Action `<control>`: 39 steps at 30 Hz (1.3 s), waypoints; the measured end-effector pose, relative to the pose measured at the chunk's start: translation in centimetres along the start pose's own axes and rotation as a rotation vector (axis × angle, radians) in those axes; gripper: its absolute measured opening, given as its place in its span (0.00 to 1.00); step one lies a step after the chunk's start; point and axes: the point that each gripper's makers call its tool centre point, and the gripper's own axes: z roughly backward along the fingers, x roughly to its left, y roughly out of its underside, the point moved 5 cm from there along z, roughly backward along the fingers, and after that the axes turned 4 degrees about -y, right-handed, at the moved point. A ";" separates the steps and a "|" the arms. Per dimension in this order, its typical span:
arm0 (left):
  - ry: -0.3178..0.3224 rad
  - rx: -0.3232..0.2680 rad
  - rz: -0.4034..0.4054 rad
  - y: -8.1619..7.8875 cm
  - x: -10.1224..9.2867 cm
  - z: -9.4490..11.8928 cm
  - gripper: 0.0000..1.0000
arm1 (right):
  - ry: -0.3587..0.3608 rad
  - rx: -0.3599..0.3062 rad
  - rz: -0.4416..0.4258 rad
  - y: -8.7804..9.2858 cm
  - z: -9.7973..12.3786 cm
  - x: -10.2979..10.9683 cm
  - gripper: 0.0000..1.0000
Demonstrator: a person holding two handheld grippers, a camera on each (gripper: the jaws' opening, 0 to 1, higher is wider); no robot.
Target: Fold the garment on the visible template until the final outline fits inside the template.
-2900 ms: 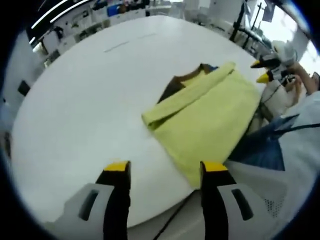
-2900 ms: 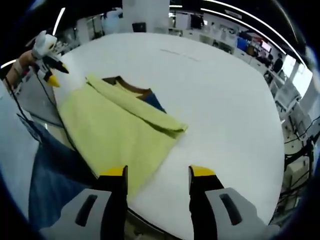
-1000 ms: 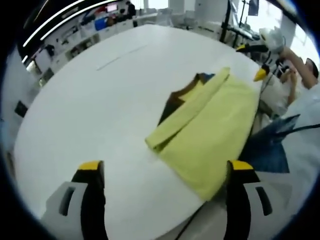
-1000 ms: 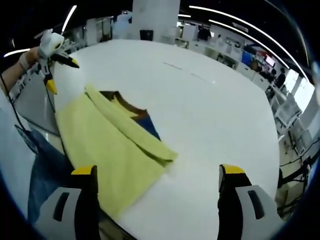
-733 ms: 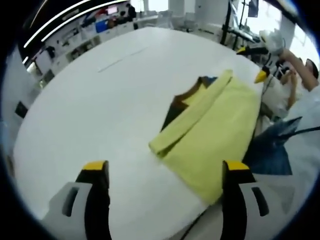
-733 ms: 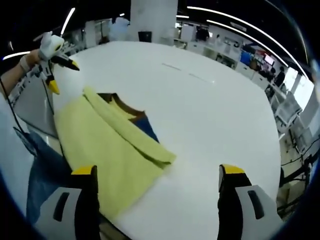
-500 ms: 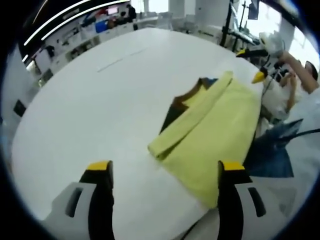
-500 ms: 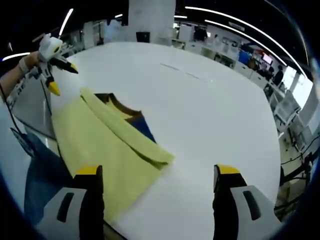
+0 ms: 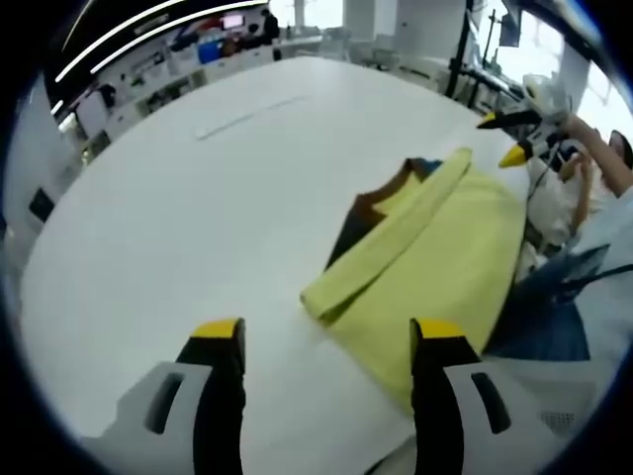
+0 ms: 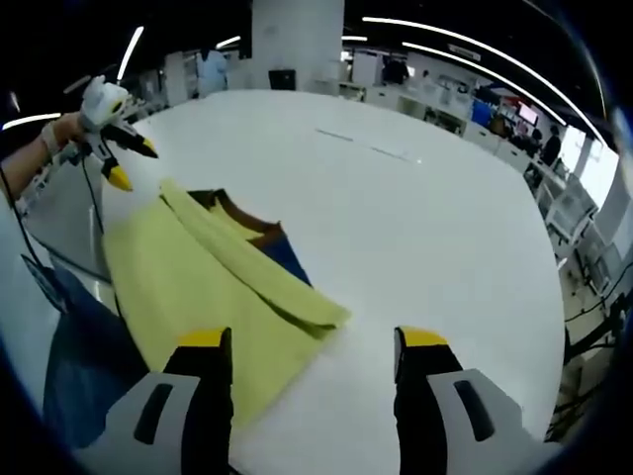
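garment (image 9: pixel 435 257) yellow, partly folded, at desk (image 9: pixel 198 218) near edge, 2 o'clock of left tongs (image 9: pixel 326 341) | both tongs spread, empty; right tongs (image 10: pixel 312 351) above its right end | long axis 7–1 o'clock in left gripper view, dark collar toward 1 | judged: pinch both short-end corners evenly, fold across axis, keep off edge

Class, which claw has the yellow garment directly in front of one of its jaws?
The left claw: its right jaw overlaps the yellow garment.

Bare table (image 9: pixel 178 188) lies open beyond the folded garment (image 9: pixel 435 257).
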 end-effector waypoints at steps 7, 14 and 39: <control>-0.005 0.023 0.007 0.6 0.2 -0.6 0.52 | -0.005 0.002 -0.010 0.3 -0.5 -0.2 0.51; -0.017 0.025 0.010 0.7 0.5 -0.9 0.45 | 0.004 0.001 -0.016 0.4 -0.7 -0.5 0.43; -0.029 0.017 0.018 0.9 0.8 -2.8 0.20 | 0.028 0.008 -0.049 0.7 -1.5 -1.5 0.23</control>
